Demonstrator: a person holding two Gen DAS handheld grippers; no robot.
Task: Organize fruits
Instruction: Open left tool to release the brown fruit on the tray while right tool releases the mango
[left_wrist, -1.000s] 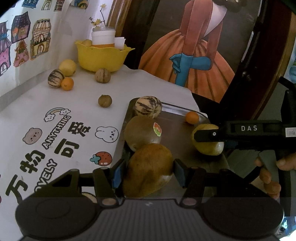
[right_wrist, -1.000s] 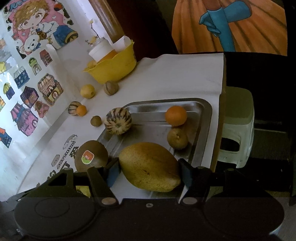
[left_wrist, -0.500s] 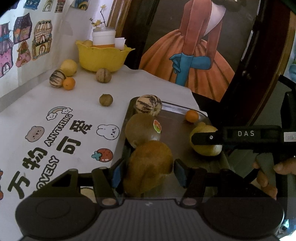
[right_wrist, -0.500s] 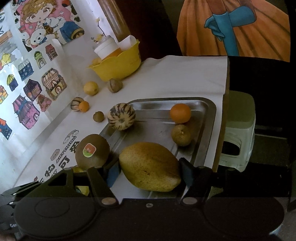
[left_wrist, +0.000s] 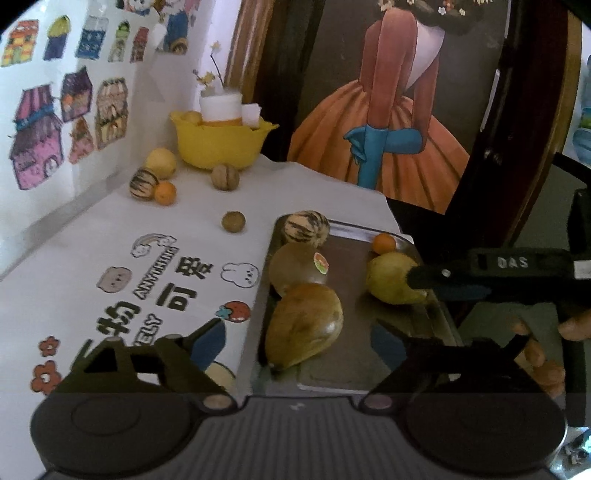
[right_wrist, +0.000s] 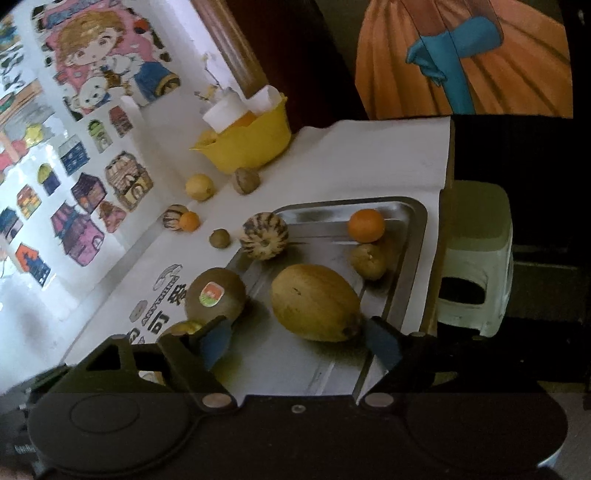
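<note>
Steel tray (right_wrist: 413, 236) holds the mango (right_wrist: 314, 302), just released: left tongs (left_wrist: 299, 341) and right tongs (right_wrist: 301, 341), freshly widened, grip nothing. Next: loose fruit at eleven o'clock.

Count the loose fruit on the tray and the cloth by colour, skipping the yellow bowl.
Striped melons: 2
Oranges: 2
Yellow fruits: 3
Brown fruits: 3
Total: 10
One yellowish shape at the near edge is too hidden to count.
</note>
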